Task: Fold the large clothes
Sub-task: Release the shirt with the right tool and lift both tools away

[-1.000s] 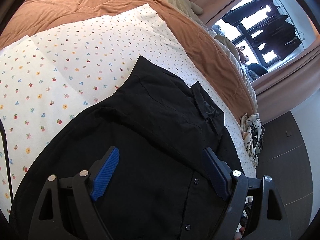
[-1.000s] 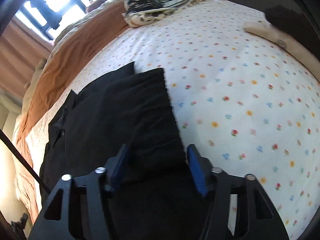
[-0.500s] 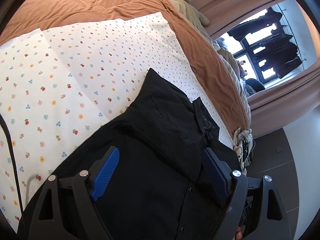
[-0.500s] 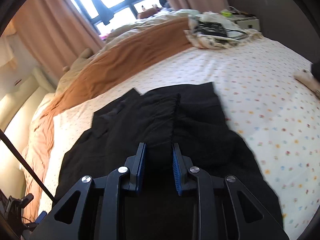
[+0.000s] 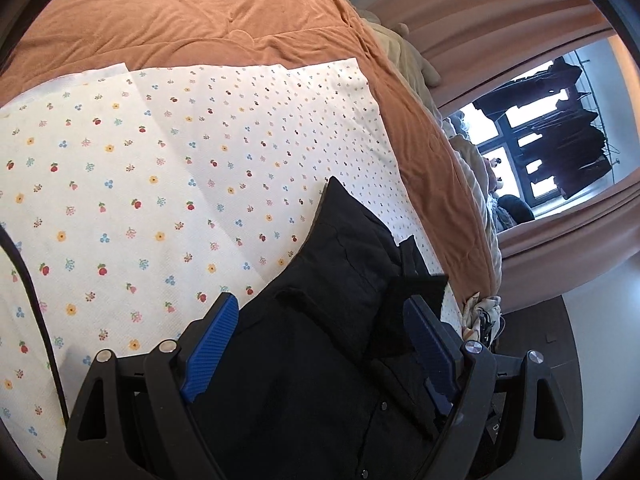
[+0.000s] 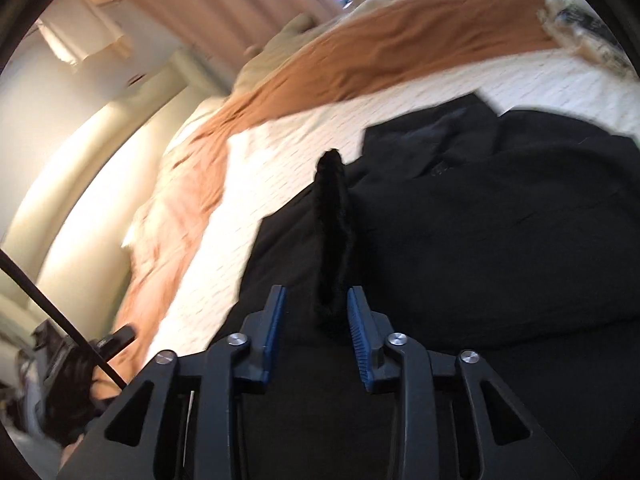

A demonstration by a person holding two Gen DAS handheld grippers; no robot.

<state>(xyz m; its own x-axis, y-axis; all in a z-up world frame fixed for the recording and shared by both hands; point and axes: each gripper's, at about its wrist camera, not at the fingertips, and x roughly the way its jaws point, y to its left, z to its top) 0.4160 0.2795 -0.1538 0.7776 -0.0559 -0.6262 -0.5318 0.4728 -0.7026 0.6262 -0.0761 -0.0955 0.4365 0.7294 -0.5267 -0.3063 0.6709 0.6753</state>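
A black button-up shirt (image 5: pixel 328 340) lies on the floral sheet (image 5: pixel 140 200) of a bed. My left gripper (image 5: pixel 320 344) is open above the shirt, its blue pads wide apart and holding nothing. In the right wrist view the shirt (image 6: pixel 500 220) spreads to the right. My right gripper (image 6: pixel 316 320) has its blue pads close around a raised fold of black cloth (image 6: pixel 332 232) that stands up between them. That view is blurred by motion.
An orange-brown blanket (image 5: pixel 220 12) covers the far side of the bed. Pink curtains (image 5: pixel 480 12) and a window (image 5: pixel 540 128) stand beyond. A pile of cloth and cables (image 5: pixel 480 316) sits at the bed's edge. A black cable (image 5: pixel 36 300) crosses the left.
My right gripper shut on a fold of the shirt and swung left, lifting it. My left gripper pulled back and stayed open.
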